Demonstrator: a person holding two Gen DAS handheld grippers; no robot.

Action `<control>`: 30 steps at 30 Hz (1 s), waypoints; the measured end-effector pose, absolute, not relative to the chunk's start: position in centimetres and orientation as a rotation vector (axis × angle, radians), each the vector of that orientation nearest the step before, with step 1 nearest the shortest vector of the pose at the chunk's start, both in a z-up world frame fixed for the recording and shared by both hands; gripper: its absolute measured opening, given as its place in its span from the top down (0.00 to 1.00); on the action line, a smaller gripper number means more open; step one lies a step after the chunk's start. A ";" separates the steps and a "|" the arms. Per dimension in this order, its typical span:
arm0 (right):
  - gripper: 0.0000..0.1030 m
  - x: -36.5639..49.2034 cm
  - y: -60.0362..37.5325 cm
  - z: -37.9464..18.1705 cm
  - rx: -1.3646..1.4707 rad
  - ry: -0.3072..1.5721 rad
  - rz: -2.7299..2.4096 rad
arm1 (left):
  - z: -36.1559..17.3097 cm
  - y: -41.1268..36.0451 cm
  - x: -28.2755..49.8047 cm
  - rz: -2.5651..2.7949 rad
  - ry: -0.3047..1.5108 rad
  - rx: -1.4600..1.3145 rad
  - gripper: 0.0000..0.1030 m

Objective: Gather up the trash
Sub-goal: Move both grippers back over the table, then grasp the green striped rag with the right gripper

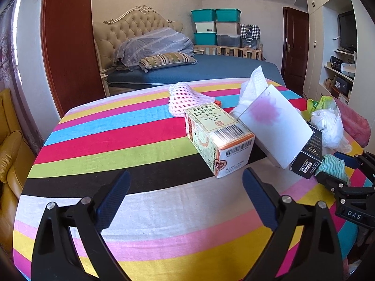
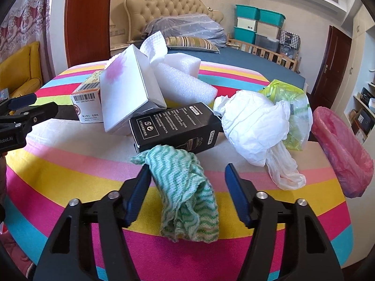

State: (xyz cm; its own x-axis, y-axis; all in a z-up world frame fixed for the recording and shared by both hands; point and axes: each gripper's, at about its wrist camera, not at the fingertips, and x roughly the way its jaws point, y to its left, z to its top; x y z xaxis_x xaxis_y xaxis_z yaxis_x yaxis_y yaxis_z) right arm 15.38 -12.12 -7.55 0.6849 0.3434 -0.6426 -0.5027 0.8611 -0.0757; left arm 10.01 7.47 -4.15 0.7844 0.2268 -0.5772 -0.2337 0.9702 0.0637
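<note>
Trash lies on a striped table [image 1: 117,140]. My left gripper [image 1: 186,182] is open and empty, just short of an orange-and-white carton [image 1: 218,138]. Behind the carton lean a white box [image 1: 279,126] with a tissue [image 1: 254,84], and a pink foam net [image 1: 185,98] lies further back. My right gripper [image 2: 187,175] is open around a crumpled green-and-white cloth [image 2: 187,199], which lies between the fingers. Beyond it are a black box [image 2: 178,126], the white box [image 2: 126,96], white foam blocks [image 2: 185,82], a white plastic bag [image 2: 255,121] and a green bag [image 2: 295,107].
A pink-lined bin [image 2: 342,149] stands at the table's right edge. The left gripper shows at the left of the right wrist view [image 2: 21,105]. A bed [image 1: 199,68], a yellow sofa [image 1: 9,145], stacked storage boxes [image 1: 215,25] and shelves [image 1: 339,70] lie beyond.
</note>
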 end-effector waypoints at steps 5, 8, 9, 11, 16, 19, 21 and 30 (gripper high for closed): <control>0.47 15.3 -12.1 -7.6 -0.257 0.663 0.484 | -4.3 7.4 10.1 0.250 0.627 -0.002 0.10; 0.49 15.0 -12.2 -7.7 -0.259 0.662 0.485 | -4.3 7.4 10.2 0.251 0.630 -0.003 0.10; 0.50 15.0 -12.2 -7.7 -0.261 0.662 0.486 | -4.4 7.5 10.2 0.251 0.631 -0.004 0.10; 0.54 14.9 -12.1 -7.7 -0.266 0.662 0.487 | -4.4 7.5 10.2 0.252 0.633 -0.005 0.10; 0.67 14.4 -12.0 -7.6 -0.277 0.633 0.473 | -4.5 7.5 10.3 0.254 0.640 -0.004 0.10; 0.69 13.6 -12.1 -7.4 -0.284 0.591 0.455 | -4.4 7.5 10.3 0.255 0.636 -0.001 0.10; 0.69 13.1 -12.4 -7.3 -0.280 0.579 0.448 | -4.4 7.4 10.2 0.253 0.634 -0.001 0.10; 0.69 12.5 -17.0 -5.7 -0.175 0.530 0.381 | -3.8 2.4 9.9 0.052 0.603 0.019 0.10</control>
